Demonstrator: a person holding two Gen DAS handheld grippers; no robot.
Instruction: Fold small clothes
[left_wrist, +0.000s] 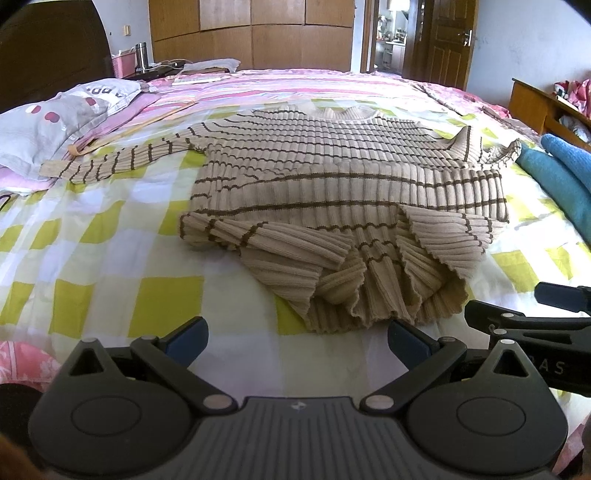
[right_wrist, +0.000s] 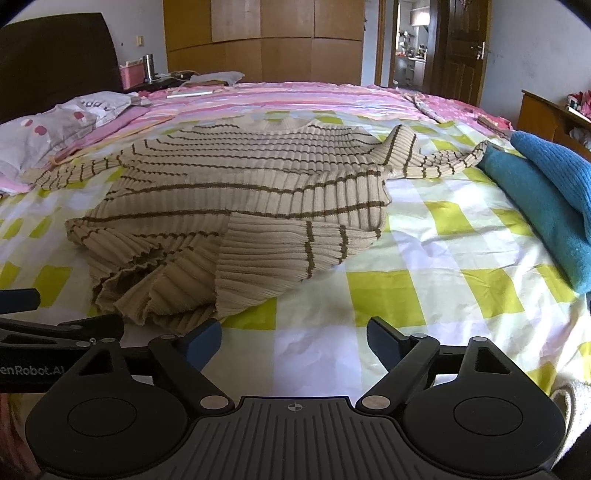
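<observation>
I see both my grippers held low over a bed whose sheet (left_wrist: 110, 236) has yellow-green and white checks: the left gripper (left_wrist: 297, 341) and the right gripper (right_wrist: 293, 338) both have their fingers wide apart, with nothing between them. The striped beige sweater (left_wrist: 332, 177) lies on the sheet just in front of them, its lower part folded up and bunched, both sleeves spread out to the sides. Behind is a pink striped blanket (left_wrist: 295, 86), a pillow (left_wrist: 55, 118) on the left, blue cloth (right_wrist: 546, 192) on the right, and a wooden wardrobe (left_wrist: 251, 33) beside an open door (left_wrist: 445, 40).
</observation>
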